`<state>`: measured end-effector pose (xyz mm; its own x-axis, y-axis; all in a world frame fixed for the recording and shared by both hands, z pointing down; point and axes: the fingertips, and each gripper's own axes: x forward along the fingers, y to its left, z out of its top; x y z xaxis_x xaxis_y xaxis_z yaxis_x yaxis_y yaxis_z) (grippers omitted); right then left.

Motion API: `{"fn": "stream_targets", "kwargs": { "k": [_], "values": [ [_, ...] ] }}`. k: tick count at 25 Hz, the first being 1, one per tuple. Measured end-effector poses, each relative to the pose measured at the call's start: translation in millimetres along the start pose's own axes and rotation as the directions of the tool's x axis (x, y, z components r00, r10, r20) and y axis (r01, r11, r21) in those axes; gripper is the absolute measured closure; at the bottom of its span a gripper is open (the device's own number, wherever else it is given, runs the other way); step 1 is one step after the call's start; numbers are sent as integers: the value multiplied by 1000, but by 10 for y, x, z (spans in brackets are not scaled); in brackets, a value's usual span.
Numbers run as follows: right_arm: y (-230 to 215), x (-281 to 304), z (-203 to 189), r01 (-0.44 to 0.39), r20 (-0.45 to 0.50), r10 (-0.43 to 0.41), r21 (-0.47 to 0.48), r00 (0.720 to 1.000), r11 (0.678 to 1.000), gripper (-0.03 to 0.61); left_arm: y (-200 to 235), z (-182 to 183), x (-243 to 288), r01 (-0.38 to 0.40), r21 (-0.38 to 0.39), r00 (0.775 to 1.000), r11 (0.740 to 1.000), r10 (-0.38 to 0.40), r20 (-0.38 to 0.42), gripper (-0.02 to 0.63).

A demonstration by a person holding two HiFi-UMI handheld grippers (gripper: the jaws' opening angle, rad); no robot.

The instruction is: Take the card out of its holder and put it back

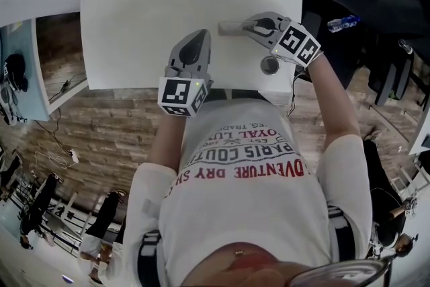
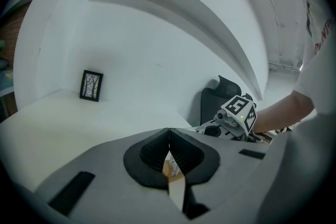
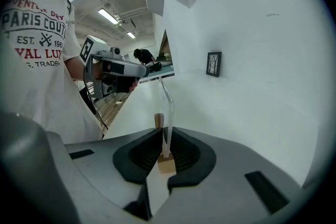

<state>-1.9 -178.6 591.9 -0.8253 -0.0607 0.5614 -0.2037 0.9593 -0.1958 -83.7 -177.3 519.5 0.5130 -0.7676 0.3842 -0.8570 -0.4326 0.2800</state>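
Right hand-held gripper (image 3: pixel 164 130) pinching card (image 3: pixel 169 113), wooden holder (image 3: pixel 166 166)

the card (image 3: pixel 165 113) is a thin, clear sheet seen edge-on. it stands nearly upright, its bottom edge set in the holder (image 3: pixel 166 166), a small pale wooden block on the white table (image 1: pixel 148 10). the right gripper (image 3: pixel 164 150) pinches its lower part.

White T-shirt (image 1: pixel 255 212) with red lettering; grey left tongs (image 1: pixel 201 35) and right tongs (image 1: pixel 249 26), black-padded.
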Motion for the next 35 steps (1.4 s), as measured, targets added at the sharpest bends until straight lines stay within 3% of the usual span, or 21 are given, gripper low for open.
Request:
{"fn": "stream_targets", "kwargs": {
  "k": [15, 23, 29, 35],
  "values": [
    [35, -13, 56, -124, 2, 125, -59, 992, 990, 543, -34, -61, -31, -1, 18, 999, 1000, 2, -37, 589],
    [23, -116, 231, -143, 26, 146, -94, 989, 985, 543, -25, -46, -31, 13, 16, 999, 1000, -12, -36, 589],
    [53, -274, 498, -110, 52, 118, -138, 992, 984, 543, -16, 93, -77, 16, 28, 1000, 999, -16, -7, 589],
    [29, -443, 759, 34, 104, -23, -102, 994, 994, 543, -8, 307, -172, 20, 49, 999, 999, -23, 46, 589]
  ]
}}
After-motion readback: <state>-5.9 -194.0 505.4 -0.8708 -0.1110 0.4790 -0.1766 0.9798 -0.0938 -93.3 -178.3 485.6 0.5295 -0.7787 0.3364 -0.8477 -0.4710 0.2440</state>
